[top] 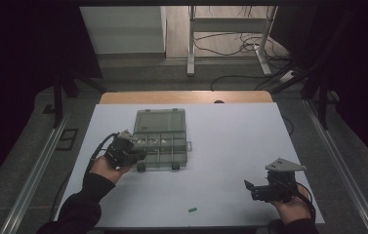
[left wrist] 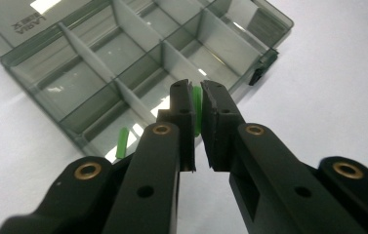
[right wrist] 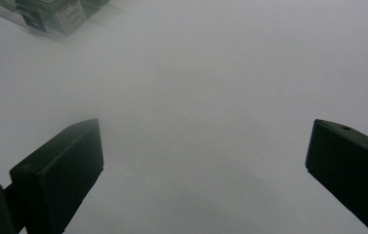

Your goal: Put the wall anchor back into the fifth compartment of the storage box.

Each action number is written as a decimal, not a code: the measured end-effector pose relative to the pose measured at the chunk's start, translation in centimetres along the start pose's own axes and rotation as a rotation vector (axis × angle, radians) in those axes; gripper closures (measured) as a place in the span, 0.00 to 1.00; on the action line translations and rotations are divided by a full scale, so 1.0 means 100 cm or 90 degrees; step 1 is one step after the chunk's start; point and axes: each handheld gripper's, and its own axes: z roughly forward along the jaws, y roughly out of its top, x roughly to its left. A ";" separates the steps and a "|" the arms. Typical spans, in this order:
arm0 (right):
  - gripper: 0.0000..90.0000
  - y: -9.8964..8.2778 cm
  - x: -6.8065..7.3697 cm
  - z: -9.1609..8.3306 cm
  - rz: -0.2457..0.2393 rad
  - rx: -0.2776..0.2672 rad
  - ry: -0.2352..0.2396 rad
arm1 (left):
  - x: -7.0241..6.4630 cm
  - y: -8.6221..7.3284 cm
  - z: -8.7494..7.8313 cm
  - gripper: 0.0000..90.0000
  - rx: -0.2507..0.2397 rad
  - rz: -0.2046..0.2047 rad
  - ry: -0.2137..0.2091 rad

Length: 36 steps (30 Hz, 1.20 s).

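A clear grey compartment box (top: 172, 146) lies open in the middle of the white table, its lid (top: 160, 120) folded back. My left gripper (top: 138, 156) hovers over the box's front left corner. In the left gripper view this gripper (left wrist: 196, 92) is shut on a small green peg (left wrist: 197, 105), which stands upright between the pads above the box's compartments (left wrist: 98, 68). A second green peg (left wrist: 121, 143) lies in the nearest compartment. My right gripper (top: 250, 187) rests near the table's front right; it stands open (right wrist: 206, 141) with nothing between its jaws.
A loose green peg (top: 192, 210) lies on the white table (top: 240, 141) near its front edge. The box's corner (right wrist: 50, 14) shows far off in the right gripper view. Dark latches (left wrist: 264, 66) stick out from the box's front wall. Table legs and cables lie beyond.
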 end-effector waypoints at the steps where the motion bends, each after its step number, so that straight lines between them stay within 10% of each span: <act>1: 0.01 0.000 0.000 0.000 0.000 0.000 0.000 | 0.002 0.000 0.000 0.94 0.000 -0.001 0.002; 36: 0.01 0.000 0.001 0.000 -0.003 -0.001 0.000 | 0.030 -0.012 0.017 0.88 0.010 -0.064 0.044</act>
